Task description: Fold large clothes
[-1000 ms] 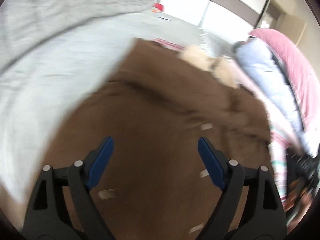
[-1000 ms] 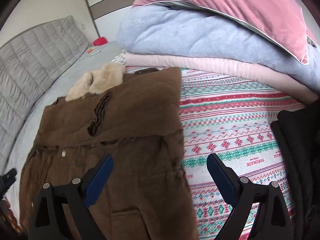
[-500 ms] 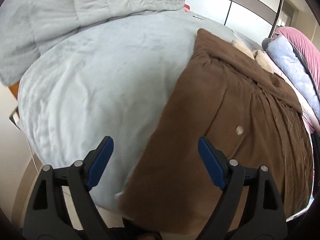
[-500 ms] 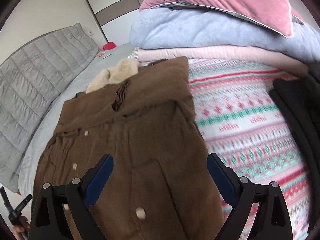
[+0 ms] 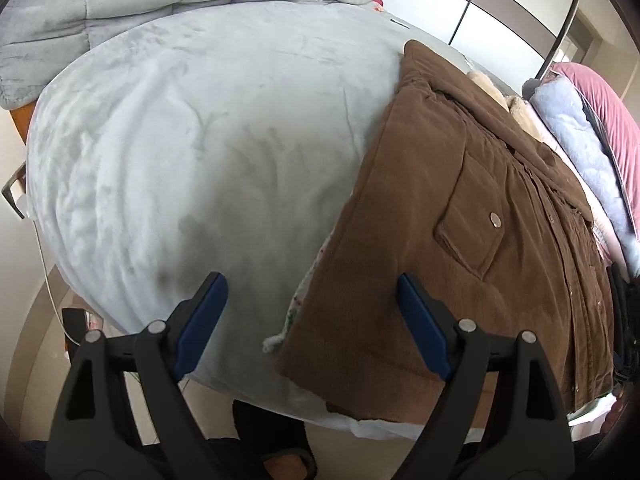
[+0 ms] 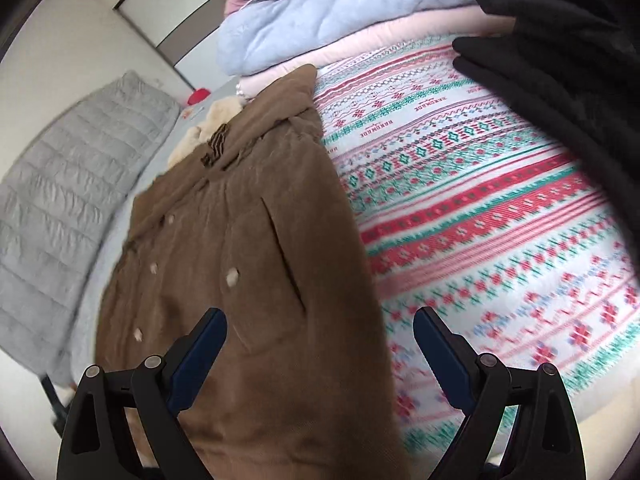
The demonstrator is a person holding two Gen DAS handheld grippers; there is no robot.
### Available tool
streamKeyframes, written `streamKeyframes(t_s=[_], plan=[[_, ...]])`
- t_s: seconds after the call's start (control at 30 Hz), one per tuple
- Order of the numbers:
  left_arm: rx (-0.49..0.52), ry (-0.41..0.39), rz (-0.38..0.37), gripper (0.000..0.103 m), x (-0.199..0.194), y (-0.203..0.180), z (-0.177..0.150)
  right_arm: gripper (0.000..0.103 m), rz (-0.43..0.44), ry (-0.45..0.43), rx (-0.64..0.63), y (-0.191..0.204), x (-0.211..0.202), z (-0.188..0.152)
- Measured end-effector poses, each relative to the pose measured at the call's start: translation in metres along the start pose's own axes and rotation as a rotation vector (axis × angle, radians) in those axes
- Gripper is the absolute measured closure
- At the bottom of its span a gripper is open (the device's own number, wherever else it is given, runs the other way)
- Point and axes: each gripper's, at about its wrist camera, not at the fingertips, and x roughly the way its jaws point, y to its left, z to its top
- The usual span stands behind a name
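Left wrist: left gripper released, jaws wide over the near hem corner of the brown corduroy coat, which lies on a pale grey plush bedspread. A second ago, coat filled this view.

Right wrist: right gripper released above coat; patterned red-green blanket beside it reads "HARDMODE", inverted.

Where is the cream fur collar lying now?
In the right wrist view, the cream fur collar lies at the brown coat's far end, left of the folded blankets.
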Motion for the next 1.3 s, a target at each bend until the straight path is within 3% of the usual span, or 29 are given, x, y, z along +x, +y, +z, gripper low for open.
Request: streamKeyframes(t_s=[0.2, 0.37, 0.5, 0.57, 0.67, 0.77, 1.03, 1.17, 1.2, 1.23, 1.3], plan=[[0.009, 0.012, -0.034, 0.017, -0.003, -0.005, -0.004, 0.015, -0.047, 0.056, -0.057, 0.0, 0.005, -0.031], [-0.06, -0.021, -0.063, 0.017, -0.016, 0.011, 0.0, 0.027, 0.014, 0.074, -0.058, -0.001, 0.003, -0.04], [-0.094, 0.015, -0.087, 0.017, -0.012, 0.019, -0.002, 0.031, 0.039, 0.075, -0.039, -0.001, 0.003, -0.043], [-0.112, 0.015, -0.083, 0.017, -0.014, 0.022, -0.003, 0.04, 0.054, 0.069, -0.016, -0.005, 0.002, -0.042], [-0.138, 0.028, -0.155, 0.027, -0.017, 0.024, -0.008, 0.053, 0.102, 0.071, 0.047, -0.016, 0.0, -0.042], [-0.1, 0.054, -0.183, 0.05, -0.015, 0.014, -0.016, 0.058, 0.139, 0.064, 0.086, -0.023, -0.003, -0.044], [-0.05, 0.029, -0.133, 0.051, -0.01, -0.002, -0.019, 0.067, 0.109, 0.063, 0.107, -0.037, -0.011, -0.058], [-0.038, -0.001, -0.154, 0.072, -0.015, -0.006, -0.018, 0.068, 0.065, 0.058, 0.031, -0.021, -0.013, -0.062], [-0.033, -0.005, -0.155, 0.073, -0.015, -0.007, -0.018, 0.071, 0.058, 0.053, 0.01, -0.017, -0.014, -0.063], [-0.031, -0.008, -0.152, 0.074, -0.015, -0.008, -0.017, 0.082, 0.054, 0.04, -0.001, -0.014, -0.017, -0.063], [-0.041, -0.018, -0.165, 0.076, -0.017, -0.007, -0.016, 0.087, 0.074, -0.008, 0.01, -0.016, -0.028, -0.061]])
